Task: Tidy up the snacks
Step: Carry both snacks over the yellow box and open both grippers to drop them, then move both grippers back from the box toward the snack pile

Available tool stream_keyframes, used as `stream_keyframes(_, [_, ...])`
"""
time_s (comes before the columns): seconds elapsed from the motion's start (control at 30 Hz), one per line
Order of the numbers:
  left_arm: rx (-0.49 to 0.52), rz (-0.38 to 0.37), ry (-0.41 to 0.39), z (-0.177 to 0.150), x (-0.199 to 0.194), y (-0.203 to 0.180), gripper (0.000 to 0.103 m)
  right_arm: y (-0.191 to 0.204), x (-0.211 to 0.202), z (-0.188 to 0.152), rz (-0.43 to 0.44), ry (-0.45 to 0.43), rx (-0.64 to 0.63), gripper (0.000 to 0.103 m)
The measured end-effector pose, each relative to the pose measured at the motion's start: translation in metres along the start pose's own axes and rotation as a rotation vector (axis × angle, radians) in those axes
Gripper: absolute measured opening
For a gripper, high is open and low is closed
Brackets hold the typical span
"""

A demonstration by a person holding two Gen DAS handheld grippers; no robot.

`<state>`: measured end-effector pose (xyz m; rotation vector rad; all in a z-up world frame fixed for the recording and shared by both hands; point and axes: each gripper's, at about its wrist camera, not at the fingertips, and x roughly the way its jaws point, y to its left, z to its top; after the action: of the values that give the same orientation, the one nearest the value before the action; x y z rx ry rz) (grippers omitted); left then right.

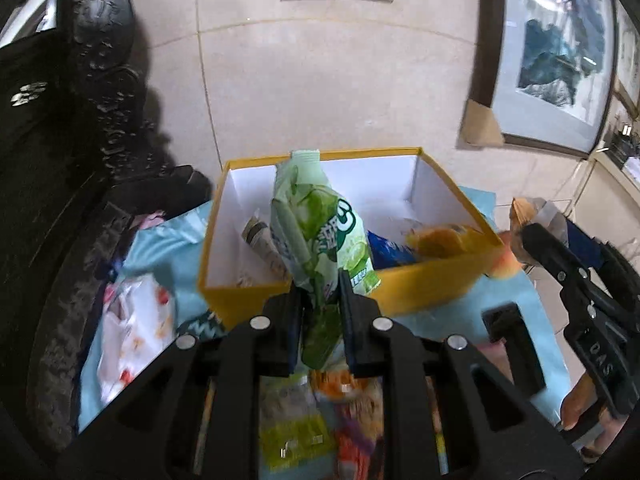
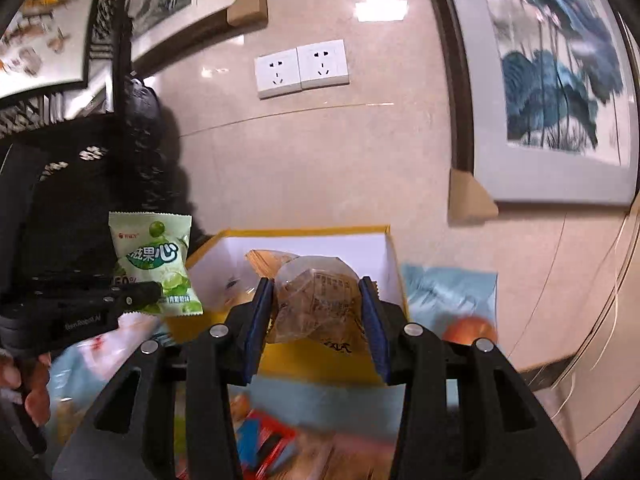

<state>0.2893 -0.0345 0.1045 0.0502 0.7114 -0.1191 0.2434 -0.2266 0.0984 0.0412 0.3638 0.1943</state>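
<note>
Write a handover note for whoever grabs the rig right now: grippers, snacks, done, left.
Left gripper: jaws shut on the green lime-candy packet, held upright at the near wall of the yellow cardboard box with white inside.
Right gripper: jaws shut on the clear-wrapped brown pastry, also at the box's near edge.
Done: several snacks already lie in the box.
Left: release both packets into the box, then collect the loose snacks lying on the light blue cloth.
</note>
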Motion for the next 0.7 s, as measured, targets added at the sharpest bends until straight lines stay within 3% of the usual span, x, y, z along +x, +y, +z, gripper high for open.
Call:
stream_keyframes(0.1, [-0.008,0.006,0.018,0.011,0.030,0.001,0.017,0.004,0.030,0.006,-0.009,0.009,-0.027,0.045])
stream_keyframes(0.17, [-0.015,0.019,0.032,0.017,0.048,0.002,0.021,0.004,0.053,0.006,-0.023,0.035,-0.038,0.051])
stream_keyframes(0.2, [-0.013,0.053,0.034,0.018,0.055,0.002,0.045,0.004,0.069,0.002,-0.030,0.075,-0.046,0.065])
stream_keyframes(0.27, [-0.028,0.124,0.001,0.016,0.055,0.002,0.085,0.006,0.089,-0.006,-0.060,0.171,-0.074,0.070])
stream_keyframes(0.33, [-0.036,0.121,-0.052,0.009,0.044,0.002,0.087,0.003,0.081,-0.013,-0.062,0.153,-0.068,0.070])
stream_keyframes(0.43, [0.016,0.118,-0.011,0.000,0.029,0.003,0.087,-0.004,0.051,-0.020,-0.023,0.109,-0.030,0.071])
stream_keyframes(0.63, [0.018,0.152,0.043,-0.036,-0.024,0.031,0.092,-0.004,-0.011,-0.035,0.077,0.135,-0.003,0.073])
stream_keyframes(0.7, [0.016,0.182,0.037,-0.052,-0.046,0.039,0.095,0.000,-0.029,-0.045,0.094,0.160,0.004,0.080])
